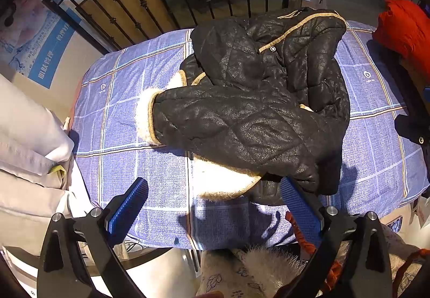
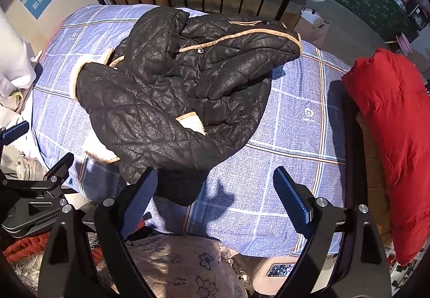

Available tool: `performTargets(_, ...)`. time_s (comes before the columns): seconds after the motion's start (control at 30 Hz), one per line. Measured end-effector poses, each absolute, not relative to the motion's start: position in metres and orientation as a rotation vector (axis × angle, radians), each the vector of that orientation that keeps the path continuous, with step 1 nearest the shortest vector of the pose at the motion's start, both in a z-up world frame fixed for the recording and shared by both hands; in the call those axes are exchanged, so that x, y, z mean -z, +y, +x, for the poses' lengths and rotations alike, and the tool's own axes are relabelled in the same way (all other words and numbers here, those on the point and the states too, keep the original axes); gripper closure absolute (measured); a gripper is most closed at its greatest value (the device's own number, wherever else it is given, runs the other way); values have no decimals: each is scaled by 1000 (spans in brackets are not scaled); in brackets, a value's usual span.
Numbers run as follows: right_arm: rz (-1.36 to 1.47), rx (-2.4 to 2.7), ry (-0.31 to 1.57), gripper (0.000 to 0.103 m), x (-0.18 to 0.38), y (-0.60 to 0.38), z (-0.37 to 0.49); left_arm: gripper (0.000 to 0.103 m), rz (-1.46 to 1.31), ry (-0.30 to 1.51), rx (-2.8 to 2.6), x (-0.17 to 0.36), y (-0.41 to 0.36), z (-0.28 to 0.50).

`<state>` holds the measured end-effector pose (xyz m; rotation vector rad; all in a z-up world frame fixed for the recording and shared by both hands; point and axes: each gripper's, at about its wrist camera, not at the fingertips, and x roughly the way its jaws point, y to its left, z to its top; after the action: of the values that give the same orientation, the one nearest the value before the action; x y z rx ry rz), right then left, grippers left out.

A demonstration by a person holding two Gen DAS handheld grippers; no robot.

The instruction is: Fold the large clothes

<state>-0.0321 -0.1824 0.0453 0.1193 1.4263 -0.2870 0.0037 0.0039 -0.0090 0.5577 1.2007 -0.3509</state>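
A: Left wrist view: black quilted jacket [image 1: 250, 110] lies bunched mid-frame on the blue checked cloth [image 1: 121, 163], sleeves crossed over the body, fleece cuffs showing. Looks partly gathered, no neat fold yet imo.

B: Agreed, most of the folding's left. Tongs?

A: Left gripper [image 1: 215, 206] spread wide at bottom of frame, empty, jacket hem just above it. Right gripper [image 2: 215, 198] also wide, nothing held; jacket sits upper left of it, hem by its left finger.
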Motion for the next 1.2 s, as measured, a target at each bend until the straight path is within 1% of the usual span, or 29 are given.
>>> performTargets(0.6, 128, 277, 1429, 16, -41, -182, -31, 6, 550, 1222, 360, 14, 4, 5)
performTargets(0.73, 154, 261, 1385, 16, -47, -183, -29, 6, 511, 1283, 400, 19, 5, 7)
performTargets(0.83, 160, 254, 1339, 16, -53, -183, -27, 6, 481, 1295, 409, 19, 8, 8)
performTargets(1.0, 167, 214, 1333, 16, -50, -185, -18, 6, 336, 1356, 461, 25, 25, 17)
performTargets(1.07, 159, 185, 1345, 16, -44, -182, -13, 6, 218, 1387, 415, 31, 50, 30)
performTargets(1.2, 161, 83, 1352, 16, -26, -173, 6, 6, 21, 1415, 180, 53, 123, 53)
